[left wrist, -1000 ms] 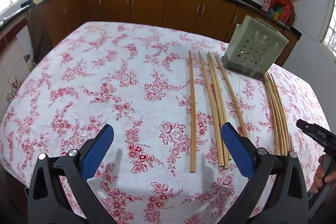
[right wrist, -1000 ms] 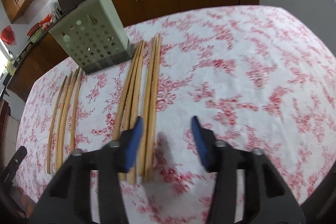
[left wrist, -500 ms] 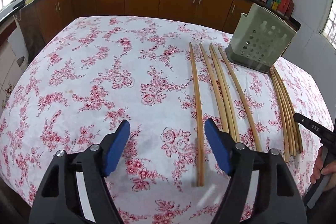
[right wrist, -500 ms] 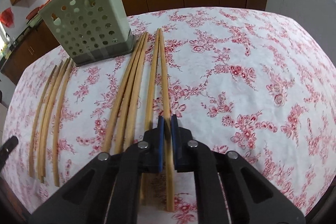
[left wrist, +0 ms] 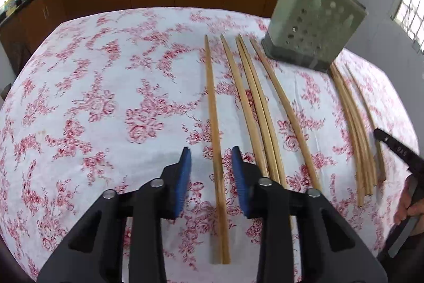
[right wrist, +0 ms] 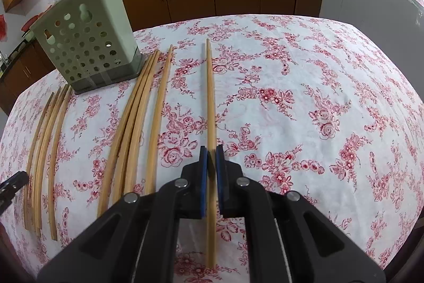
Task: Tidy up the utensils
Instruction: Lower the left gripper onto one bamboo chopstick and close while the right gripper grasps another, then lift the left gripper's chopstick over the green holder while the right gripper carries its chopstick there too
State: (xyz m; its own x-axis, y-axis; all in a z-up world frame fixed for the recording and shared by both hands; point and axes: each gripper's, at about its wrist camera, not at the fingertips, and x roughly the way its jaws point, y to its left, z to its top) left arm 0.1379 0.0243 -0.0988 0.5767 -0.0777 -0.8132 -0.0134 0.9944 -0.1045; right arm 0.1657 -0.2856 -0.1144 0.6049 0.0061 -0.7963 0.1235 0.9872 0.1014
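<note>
Right tool [right wrist: 211, 150] pinches one chopstick [right wrist: 210, 97] lying on the bench [right wrist: 318, 86]. Left tool [left wrist: 211, 158], spread, straddles another chopstick [left wrist: 213, 108], untouched, near the holder [left wrist: 315, 23].

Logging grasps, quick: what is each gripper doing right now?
Left gripper: open, fingers either side of a chopstick lying on the table, not clamped.
Right gripper: shut on a single chopstick.

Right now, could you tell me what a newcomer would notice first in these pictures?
The right gripper is shut on one chopstick, apart from the others on the floral tablecloth. The left gripper straddles another chopstick, jaws open. A green perforated holder stands at the far ends of the remaining sticks.
</note>
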